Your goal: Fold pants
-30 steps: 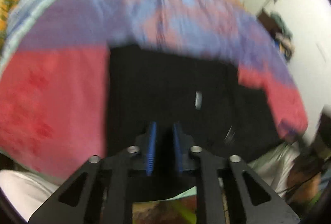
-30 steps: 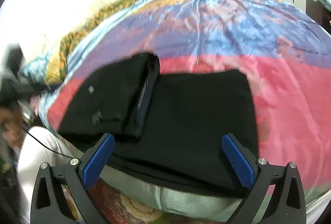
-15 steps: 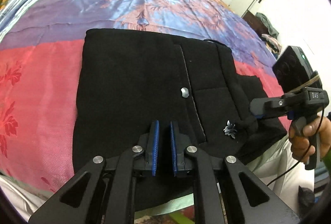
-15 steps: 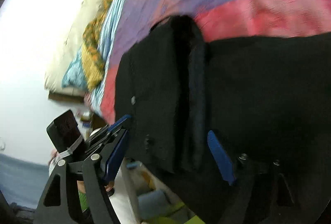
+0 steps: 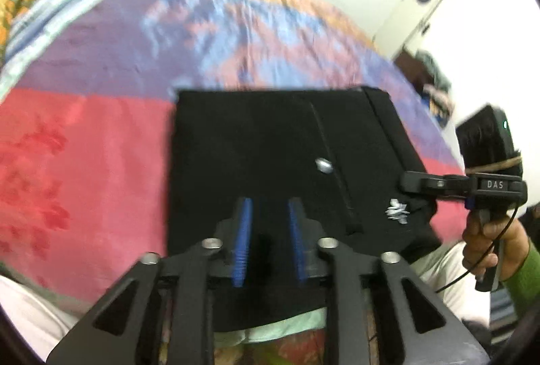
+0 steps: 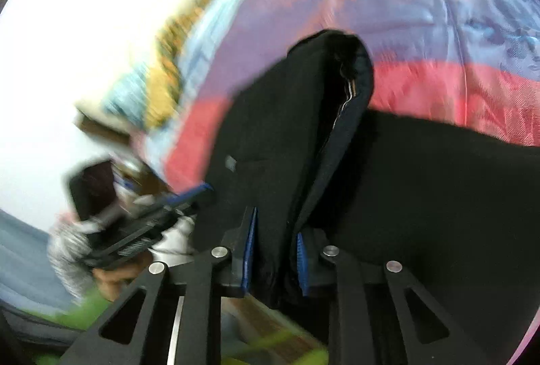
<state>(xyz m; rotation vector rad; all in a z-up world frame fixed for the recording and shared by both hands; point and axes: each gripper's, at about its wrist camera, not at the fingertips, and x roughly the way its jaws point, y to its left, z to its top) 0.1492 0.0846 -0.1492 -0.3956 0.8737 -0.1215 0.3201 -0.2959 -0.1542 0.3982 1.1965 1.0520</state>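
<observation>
1. The black pants (image 5: 270, 142) lie folded on a bedspread (image 5: 84, 162) banded in red, purple and blue, close to the near edge of the bed.
2. The left gripper (image 5: 268, 243) hovers over the near part of the folded stack; its jaws have just been opening, and its blue pads (image 5: 243, 243) stand a little apart with no cloth pinched between them, only the dark fabric lying below.
3. Ahead of that gripper and a little to its right, a silver button (image 5: 324, 165) sits by a seam, and further right a small silver emblem (image 5: 398, 212) shows near the stack's corner.
4. The right gripper (image 6: 275, 258) has just been closing, and its pads now press on a thick folded edge of the pants (image 6: 276, 142), which rises up and away from its fingers as a ridge.
5. Seen from the left gripper, the right one is off to its right at the stack's corner, held by a hand (image 5: 486, 243) in a green sleeve (image 5: 521, 274).
</observation>
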